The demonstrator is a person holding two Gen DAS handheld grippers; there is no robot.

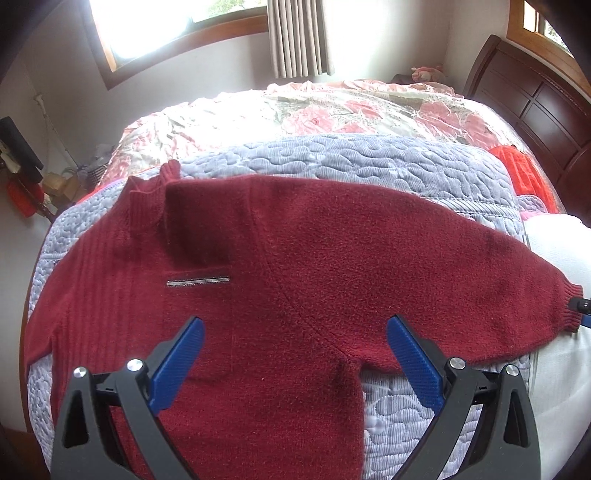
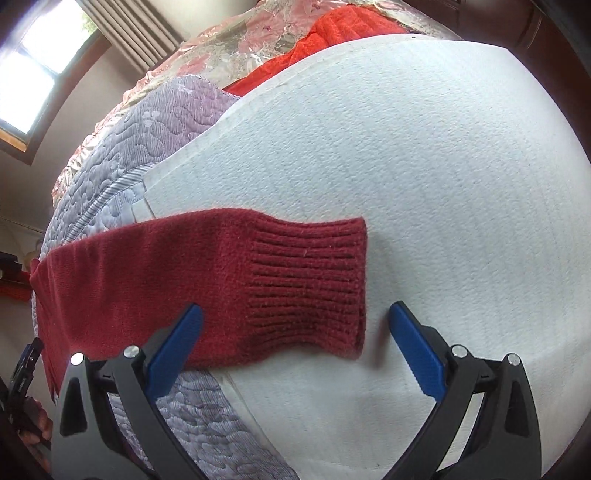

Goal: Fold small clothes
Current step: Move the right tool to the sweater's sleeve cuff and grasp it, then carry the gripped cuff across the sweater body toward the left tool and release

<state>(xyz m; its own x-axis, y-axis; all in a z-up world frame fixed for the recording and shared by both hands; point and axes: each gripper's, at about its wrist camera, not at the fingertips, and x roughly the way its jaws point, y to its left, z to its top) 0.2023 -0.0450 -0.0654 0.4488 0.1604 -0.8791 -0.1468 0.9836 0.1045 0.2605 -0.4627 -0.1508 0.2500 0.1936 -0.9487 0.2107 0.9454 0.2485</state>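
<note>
A dark red sweater [image 1: 280,258] lies spread flat on a lilac quilted blanket [image 1: 369,162], its collar [image 1: 147,199] at the upper left and one sleeve stretched to the right. My left gripper [image 1: 295,332] hovers open over the sweater's body near the armpit. The right sleeve's ribbed cuff [image 2: 310,280] rests on a white textured cloth [image 2: 424,166]. Above that cuff my right gripper [image 2: 295,321] stands open, its blue fingers on either side of it and nothing held. The tip of the right gripper [image 1: 581,308] shows by the cuff at the far right edge of the left wrist view.
A floral bedspread [image 1: 332,107] covers the far part of the bed, with an orange-red cloth [image 1: 524,173] at the right. A dark wooden headboard [image 1: 535,107] stands at the right. Clutter sits on the floor at the left [image 1: 26,184], under a window [image 1: 166,26].
</note>
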